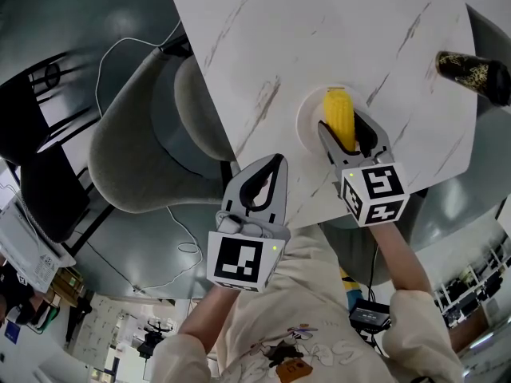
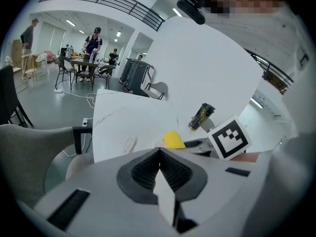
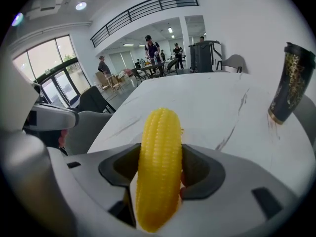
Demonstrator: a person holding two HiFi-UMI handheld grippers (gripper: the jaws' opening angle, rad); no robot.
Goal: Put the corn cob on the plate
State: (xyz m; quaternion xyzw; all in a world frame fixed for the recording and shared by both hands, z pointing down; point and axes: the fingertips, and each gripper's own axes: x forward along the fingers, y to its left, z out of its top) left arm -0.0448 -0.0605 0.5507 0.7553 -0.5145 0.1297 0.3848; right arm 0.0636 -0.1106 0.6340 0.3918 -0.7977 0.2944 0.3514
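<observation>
- My right tongs (image 1: 349,132) are pinching the corn (image 1: 338,116) near its middle, right over the plate (image 1: 306,116); I can't tell whether it touches the plate
- My left tongs (image 1: 270,170) are pressed together with nothing in them, at the desk (image 1: 319,30) edge near the plate
- If I let go too high, the round cob could bounce or roll off the plate, which sits close to the desk edge
- If I pull back with the jaws barely spread, I may drag the cob out with them
</observation>
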